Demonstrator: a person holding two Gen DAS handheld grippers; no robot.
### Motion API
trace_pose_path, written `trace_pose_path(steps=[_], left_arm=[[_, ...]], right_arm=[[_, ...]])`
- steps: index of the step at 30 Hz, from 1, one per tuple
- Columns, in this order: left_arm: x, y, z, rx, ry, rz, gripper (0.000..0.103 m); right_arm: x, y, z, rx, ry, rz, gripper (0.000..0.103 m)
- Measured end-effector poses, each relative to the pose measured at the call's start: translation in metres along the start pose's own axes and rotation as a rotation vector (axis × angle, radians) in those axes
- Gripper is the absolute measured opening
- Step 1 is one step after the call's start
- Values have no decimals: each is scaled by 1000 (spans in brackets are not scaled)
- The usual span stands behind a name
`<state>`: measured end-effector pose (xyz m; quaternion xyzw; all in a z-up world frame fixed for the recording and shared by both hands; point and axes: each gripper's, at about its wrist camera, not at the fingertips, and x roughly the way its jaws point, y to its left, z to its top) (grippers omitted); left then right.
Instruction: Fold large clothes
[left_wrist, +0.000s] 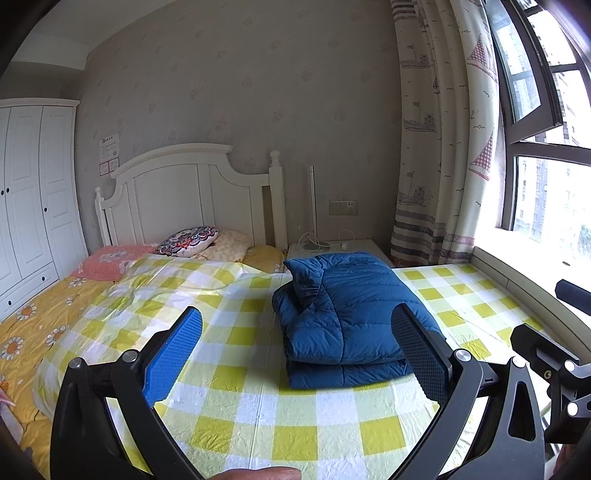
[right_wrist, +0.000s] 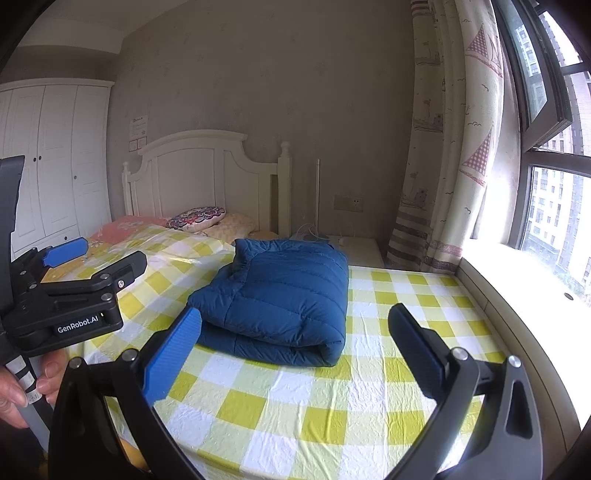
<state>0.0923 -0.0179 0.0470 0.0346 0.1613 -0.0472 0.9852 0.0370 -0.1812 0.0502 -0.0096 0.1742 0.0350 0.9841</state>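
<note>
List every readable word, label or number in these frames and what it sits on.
"GenRobot.AI": white lettering on the black body of the left gripper.
Paper notices on the wall beside the headboard: too small to read.
Nothing else legible.

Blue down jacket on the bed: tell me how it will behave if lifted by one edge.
The blue down jacket looks puffy and quilted, so probably light and floppy. Its stacked folds would likely spring open. The shell looks smooth, possibly slippery.

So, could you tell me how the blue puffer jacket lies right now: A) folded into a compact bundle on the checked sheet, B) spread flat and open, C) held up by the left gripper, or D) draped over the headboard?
A: the blue puffer jacket sits folded in layers on the checked sheet, and both the left gripper and right gripper are open, apart from it.
</note>
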Motion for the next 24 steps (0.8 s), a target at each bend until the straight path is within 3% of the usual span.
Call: trace_pose_path(steps=[13, 17, 20, 23, 24], left_arm=[[50, -16, 33, 34, 13, -12, 98], [90, -17, 27, 0, 120, -74, 98], [135, 8, 17, -39, 227, -107, 98], [193, 74, 7, -107, 333, -11, 98], [216, 107, 4, -133, 363, 55, 98]], right_arm=[[45, -21, 37, 10, 15, -13, 101], [72, -33, 33, 14, 51, -18, 101], [93, -59, 25, 33, 82, -53, 100], [108, -125, 17, 90, 131, -171, 100], [111, -158, 12, 124, 154, -222, 100]])
